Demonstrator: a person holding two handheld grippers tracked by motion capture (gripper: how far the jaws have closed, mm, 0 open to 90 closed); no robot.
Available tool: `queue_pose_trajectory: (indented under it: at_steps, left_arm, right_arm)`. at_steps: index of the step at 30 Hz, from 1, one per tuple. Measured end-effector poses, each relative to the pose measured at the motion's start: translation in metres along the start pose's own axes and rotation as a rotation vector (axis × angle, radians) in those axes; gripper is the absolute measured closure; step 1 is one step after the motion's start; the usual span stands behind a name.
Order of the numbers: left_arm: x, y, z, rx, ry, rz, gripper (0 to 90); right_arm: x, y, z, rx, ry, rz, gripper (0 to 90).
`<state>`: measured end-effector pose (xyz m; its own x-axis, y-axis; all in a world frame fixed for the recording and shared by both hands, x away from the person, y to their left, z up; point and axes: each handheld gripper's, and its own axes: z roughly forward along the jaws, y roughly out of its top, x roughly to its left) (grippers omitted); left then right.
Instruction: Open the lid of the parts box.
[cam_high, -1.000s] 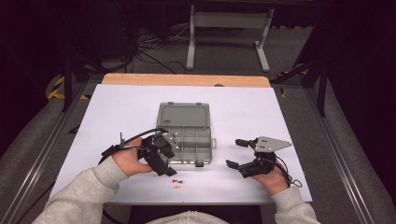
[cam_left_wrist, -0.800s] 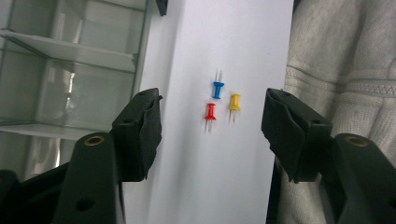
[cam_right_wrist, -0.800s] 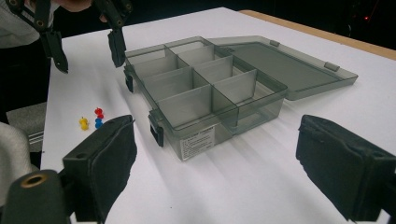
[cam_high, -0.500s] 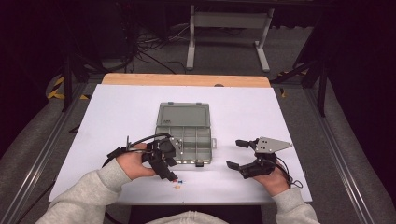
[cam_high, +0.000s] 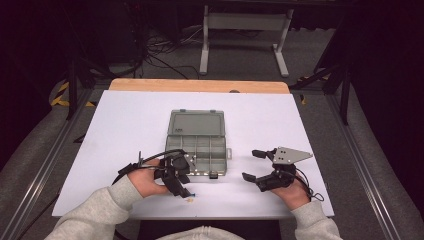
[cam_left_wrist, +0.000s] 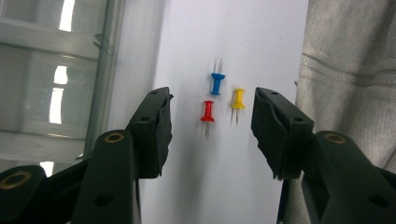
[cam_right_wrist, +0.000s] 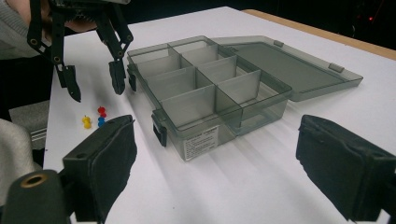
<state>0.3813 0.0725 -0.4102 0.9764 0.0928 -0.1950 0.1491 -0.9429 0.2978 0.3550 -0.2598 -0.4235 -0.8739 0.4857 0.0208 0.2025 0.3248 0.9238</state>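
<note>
Three push pins, red, blue and yellow, lay close together on the white desk just before the open organiser box. Light, hard, prone to roll; best pinched across a plastic head. The left claw hung spread above them; the right claw waited, also spread.

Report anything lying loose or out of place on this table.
Three push pins lie loose on the white table beside the open organizer box, not in a compartment: red pin, blue pin, yellow pin. The open left gripper hovers over them.
</note>
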Motion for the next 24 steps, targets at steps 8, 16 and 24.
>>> queue_pose_trajectory:
  at_steps: [8, 16, 24]
  left_arm:
    - [-0.003, 0.000, 0.009, 0.007, 0.016, 0.012, 56.0]
    - [-0.004, 0.000, 0.017, 0.042, 0.025, 0.029, 67.0]
    - [-0.007, 0.000, 0.018, 0.056, 0.074, 0.036, 80.7]
  right_arm:
    - [0.000, -0.001, 0.002, 0.014, 0.007, 0.001, 12.5]
    - [0.000, -0.001, 0.002, 0.012, 0.022, 0.003, 12.5]
    - [0.000, -0.001, 0.003, 0.013, 0.028, 0.005, 12.5]
